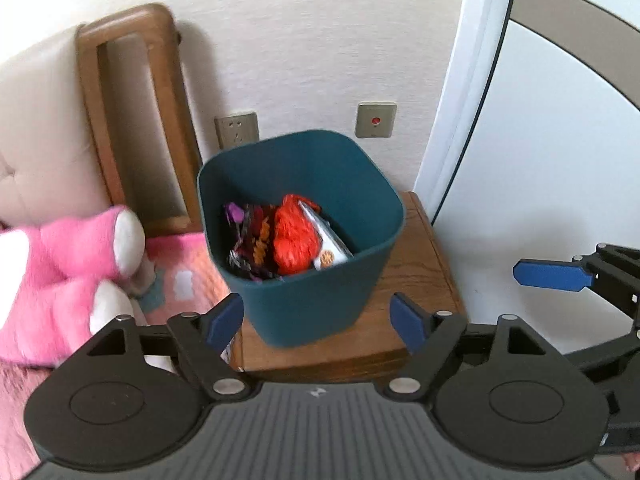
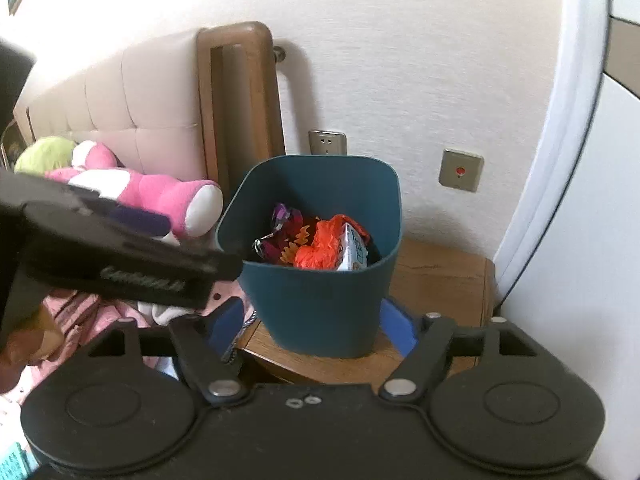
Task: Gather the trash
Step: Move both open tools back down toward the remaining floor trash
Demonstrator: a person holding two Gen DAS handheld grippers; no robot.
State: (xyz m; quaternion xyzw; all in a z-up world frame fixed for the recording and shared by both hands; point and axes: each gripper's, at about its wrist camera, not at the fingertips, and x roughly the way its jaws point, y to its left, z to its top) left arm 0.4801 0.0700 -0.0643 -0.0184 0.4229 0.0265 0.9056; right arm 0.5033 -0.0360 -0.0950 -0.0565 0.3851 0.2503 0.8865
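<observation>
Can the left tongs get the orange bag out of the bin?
Probably yes: the left tongs are open, the bin has no lid, and the orange bag lies on top, uncovered.

The teal bin [image 1: 304,240] hides the lower parts of the wrappers [image 1: 256,240] inside it, so their number cannot be told. In the right wrist view the left gripper's blurred black body [image 2: 120,256] covers part of the pink plush toy [image 2: 160,196]. The bin's base there perhaps hides the right gripper's fingertips [image 2: 394,326].
</observation>
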